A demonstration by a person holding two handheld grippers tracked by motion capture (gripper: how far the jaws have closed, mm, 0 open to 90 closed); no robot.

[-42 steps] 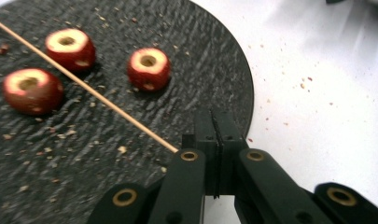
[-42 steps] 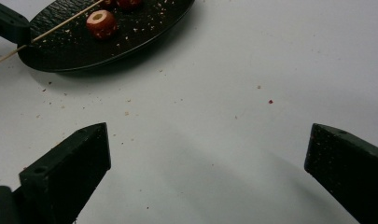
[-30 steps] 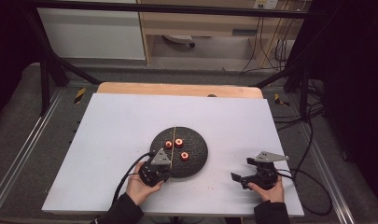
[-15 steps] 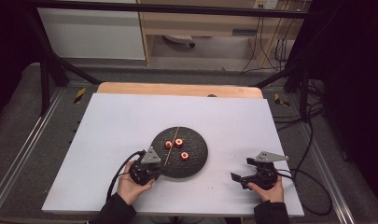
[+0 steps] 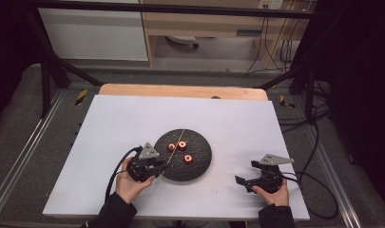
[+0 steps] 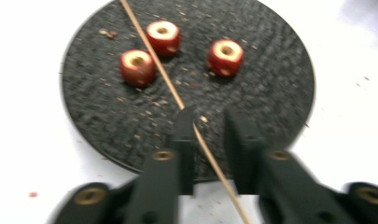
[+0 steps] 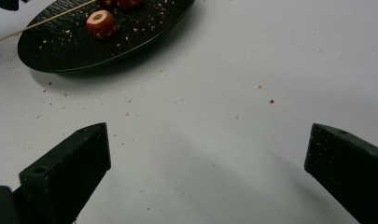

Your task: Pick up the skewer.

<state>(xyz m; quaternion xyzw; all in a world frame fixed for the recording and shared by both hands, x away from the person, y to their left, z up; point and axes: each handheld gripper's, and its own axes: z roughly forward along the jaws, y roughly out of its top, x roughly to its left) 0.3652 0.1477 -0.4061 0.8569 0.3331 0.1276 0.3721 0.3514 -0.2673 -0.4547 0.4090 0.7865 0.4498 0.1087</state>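
the left tool (image 5: pixel 158 166) sits at the near left rim of the dark round plate (image 5: pixel 199 166), held in the person's left hand (image 5: pixel 130 183). its jaws have just been opening and now stand a little apart. in the left gripper view the thin wooden skewer (image 6: pixel 177 98) runs through the gap between them, close against the left jaw, and the pads do not press on it. the skewer lies slanted across the plate (image 6: pixel 270 93), from its far edge down past its near rim and onto the white counter (image 5: pixel 109 118).

three red cored fruit pieces rest on the plate, well apart from the jaws. in the left gripper view one piece (image 6: pixel 137 66) lies just left of the skewer, a second (image 6: pixel 163 36) just right of it, and a third (image 6: pixel 225 57) farther right.

the right tool (image 5: pixel 245 183) rests low over the counter at the near right, well apart from the plate, held in the right hand (image 5: pixel 271 192). its jaws stand wide apart with only bare, crumb-strewn counter (image 7: pixel 214 116) between them.
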